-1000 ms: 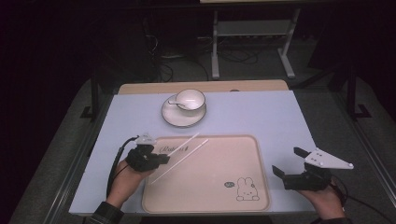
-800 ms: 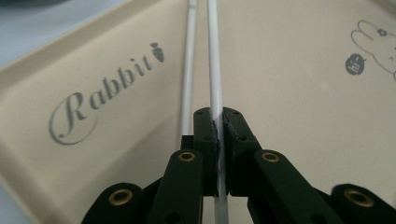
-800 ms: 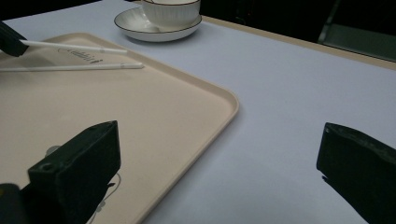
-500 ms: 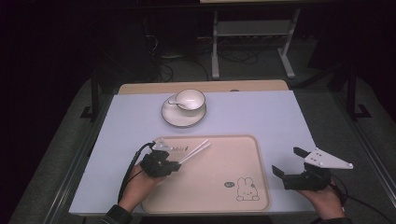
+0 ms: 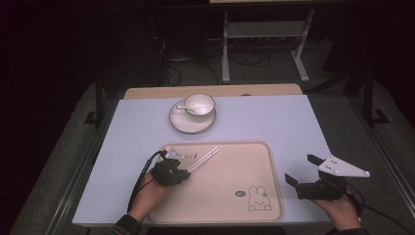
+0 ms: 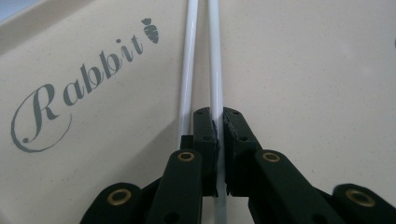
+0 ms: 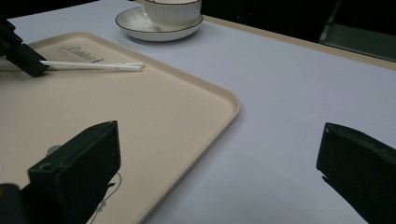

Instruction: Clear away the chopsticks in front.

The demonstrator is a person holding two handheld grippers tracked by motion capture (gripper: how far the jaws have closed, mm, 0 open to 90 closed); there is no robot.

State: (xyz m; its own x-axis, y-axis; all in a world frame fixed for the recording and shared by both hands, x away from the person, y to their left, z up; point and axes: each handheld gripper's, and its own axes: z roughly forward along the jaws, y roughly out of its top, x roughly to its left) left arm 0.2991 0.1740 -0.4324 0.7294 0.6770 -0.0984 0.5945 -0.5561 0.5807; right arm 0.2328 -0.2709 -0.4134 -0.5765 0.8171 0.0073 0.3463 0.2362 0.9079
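Two white chopsticks (image 5: 203, 157) point away from my left gripper (image 5: 185, 170) over the far left part of a beige tray (image 5: 230, 186). In the left gripper view the jaws (image 6: 219, 114) are shut on one chopstick (image 6: 215, 56). The other chopstick (image 6: 189, 56) runs along the outside of the left jaw, over the tray floor (image 6: 303, 70) beside the word "Rabbit". My right gripper (image 5: 301, 169) is open and holds nothing, just right of the tray. Its own view (image 7: 219, 154) looks across the tray's corner (image 7: 154, 107) to the chopsticks (image 7: 93, 66).
A white cup (image 5: 199, 104) on a saucer (image 5: 192, 123) stands behind the tray at the table's middle back; a small handle sticks out of the cup at its left. The pale blue table top (image 5: 274, 122) stretches right of the saucer. A metal stand is on the floor beyond.
My left gripper has moved right and toward the person, from the tray's left rim to over the tray, carrying the chopsticks with it. The right gripper has stayed put.
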